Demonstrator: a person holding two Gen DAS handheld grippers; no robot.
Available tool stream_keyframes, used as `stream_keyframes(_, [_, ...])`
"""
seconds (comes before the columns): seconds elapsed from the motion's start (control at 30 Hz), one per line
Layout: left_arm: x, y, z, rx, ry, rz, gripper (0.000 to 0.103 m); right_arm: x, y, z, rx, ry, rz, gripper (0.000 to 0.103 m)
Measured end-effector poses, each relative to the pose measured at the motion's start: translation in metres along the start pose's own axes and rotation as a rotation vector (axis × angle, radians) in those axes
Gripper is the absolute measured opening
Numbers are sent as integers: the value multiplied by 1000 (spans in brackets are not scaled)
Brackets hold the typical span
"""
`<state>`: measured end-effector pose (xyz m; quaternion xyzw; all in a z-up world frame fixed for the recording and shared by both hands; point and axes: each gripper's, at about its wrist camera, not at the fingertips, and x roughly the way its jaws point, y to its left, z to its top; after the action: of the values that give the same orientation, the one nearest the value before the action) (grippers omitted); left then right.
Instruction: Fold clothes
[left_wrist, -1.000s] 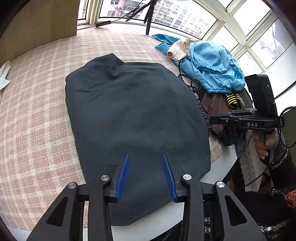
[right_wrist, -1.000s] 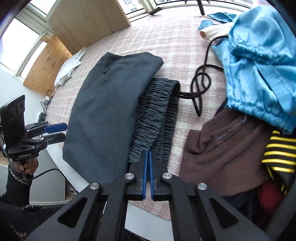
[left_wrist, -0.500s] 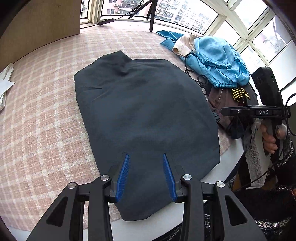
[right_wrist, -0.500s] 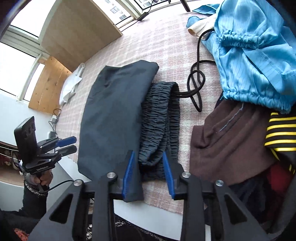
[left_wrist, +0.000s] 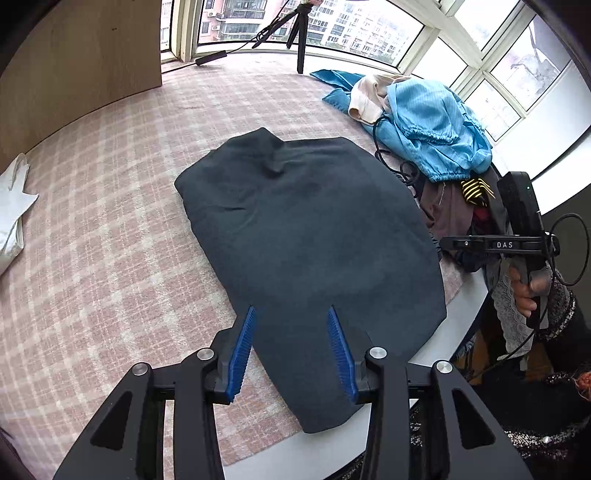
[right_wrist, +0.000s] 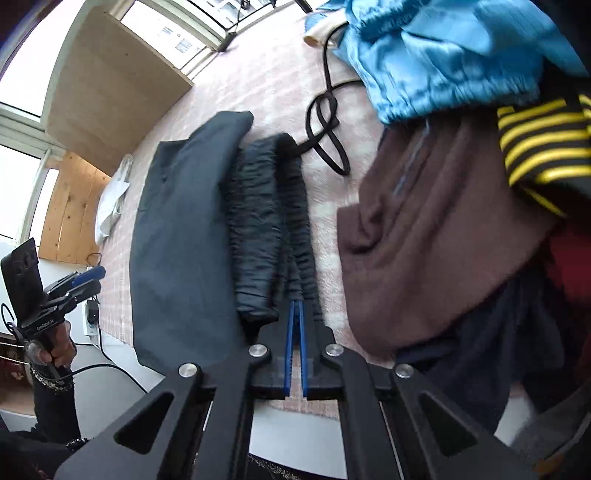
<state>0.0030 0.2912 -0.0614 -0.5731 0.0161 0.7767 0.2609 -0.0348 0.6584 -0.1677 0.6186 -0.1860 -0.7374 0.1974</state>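
Dark grey trousers (left_wrist: 314, 236) lie flat on the pink checked cloth (left_wrist: 103, 229), beneath the left gripper (left_wrist: 291, 314), whose blue fingers stand apart above the fabric. Right of it, the right gripper (right_wrist: 295, 310) is clamped on the trousers' gathered waistband (right_wrist: 299, 221), beside a brown garment (right_wrist: 436, 229).

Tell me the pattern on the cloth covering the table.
Pink-and-white plaid tablecloth, clearest in the left wrist view.

Dark garment (left_wrist: 314, 236) is matt, smooth cloth with a ruched waistband (right_wrist: 273, 221). Blue top (right_wrist: 436, 55) upper right looks shiny satin. Checked tablecloth (left_wrist: 103, 258) seems fuzzy
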Motion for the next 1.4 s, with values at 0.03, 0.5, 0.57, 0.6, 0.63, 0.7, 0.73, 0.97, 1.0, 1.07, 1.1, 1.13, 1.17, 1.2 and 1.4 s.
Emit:
stream_keyframes(0.03, [1, 4, 2, 2, 7, -1, 39, 0, 1, -2, 6, 16, 18, 3])
stream_keyframes(0.5, [12, 5, -15, 57, 42, -99, 39, 17, 23, 15, 16, -11, -49, 8])
stream_keyframes(0.57, [11, 5, -19, 52, 43, -103, 39, 2, 27, 10, -15, -40, -70, 5])
stream_keyframes(0.6, [10, 4, -21, 49, 44, -104, 39, -7, 30, 7, -36, -57, -89, 3])
stream_keyframes(0.63, [9, 2, -23, 52, 43, -113, 39, -17, 33, 4, -58, -74, -108, 0])
stream_keyframes(0.7, [9, -4, -27, 61, 41, -137, 39, -14, 29, 3, -64, -53, -166, 0])
stream_keyframes(0.73, [11, -7, -28, 65, 44, -145, 39, -12, 26, 3, -67, -43, -195, 0])
stream_keyframes(0.97, [9, -15, -43, -7, 55, -163, 40, -36, 78, 31, -301, -87, -174, 45])
stream_keyframes(1.0, [5, -15, -47, -29, 40, -137, 40, -41, 92, 41, -387, -98, -153, 66])
stream_keyframes(1.07, [-2, -14, -58, -99, 2, -86, 45, -43, 119, 66, -562, -120, -122, 70])
stream_keyframes(1.1, [-6, -13, -65, -154, -21, -70, 47, -40, 132, 80, -651, -131, -113, 70])
stream_keyframes(1.13, [-9, -11, -72, -209, -43, -55, 47, -37, 145, 94, -741, -142, -104, 70])
stream_keyframes(1.17, [-12, -11, -81, -275, -66, -38, 47, -25, 156, 108, -798, -102, -97, 70])
stream_keyframes(1.2, [-12, -12, -90, -339, -86, -24, 47, -14, 167, 123, -853, -62, -90, 70])
stream_keyframes(1.4, [3, -18, -113, -597, -155, 64, 47, 63, 222, 171, -1085, 205, -30, 70])
